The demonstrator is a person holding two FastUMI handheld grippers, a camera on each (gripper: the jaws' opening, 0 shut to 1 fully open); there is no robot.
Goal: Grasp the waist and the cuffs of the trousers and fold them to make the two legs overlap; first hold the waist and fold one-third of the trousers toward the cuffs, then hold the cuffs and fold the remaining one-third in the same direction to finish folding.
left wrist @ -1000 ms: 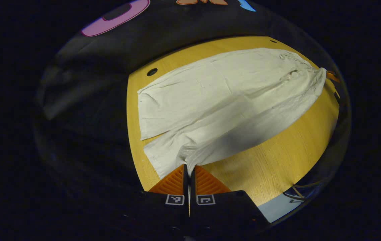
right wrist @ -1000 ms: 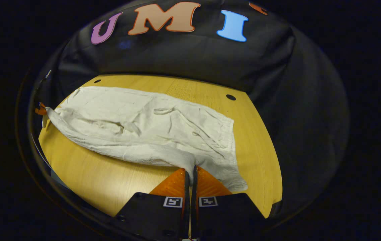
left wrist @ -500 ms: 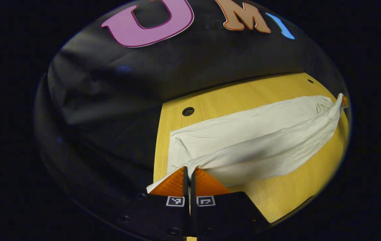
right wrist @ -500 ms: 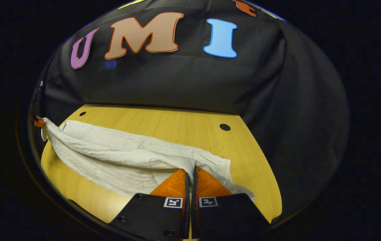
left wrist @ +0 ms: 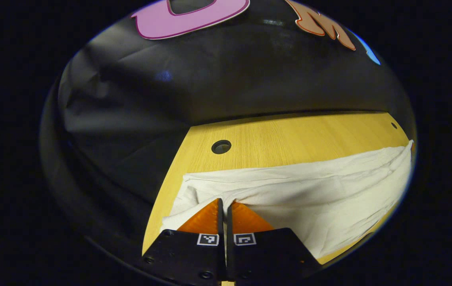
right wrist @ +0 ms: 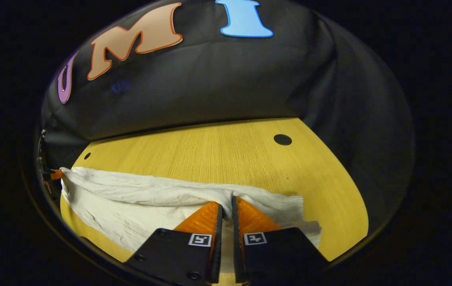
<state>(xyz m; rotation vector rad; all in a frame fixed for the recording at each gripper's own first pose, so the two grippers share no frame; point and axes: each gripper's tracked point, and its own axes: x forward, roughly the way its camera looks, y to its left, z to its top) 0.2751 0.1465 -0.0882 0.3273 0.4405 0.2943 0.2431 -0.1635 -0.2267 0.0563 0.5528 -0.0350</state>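
Left gripper view: the left gripper (left wrist: 222,201) is clamped on the near edge of the trousers (left wrist: 313,194), both fingers pinching cloth. The white fabric runs off to the right in a long band across the table (left wrist: 289,139), with a round hole (left wrist: 221,146) in the wood just past it.

Right gripper view: the right gripper (right wrist: 226,204) is pinched onto the trousers (right wrist: 130,202) too. They stretch away left to the other gripper (right wrist: 53,174) at the far end.
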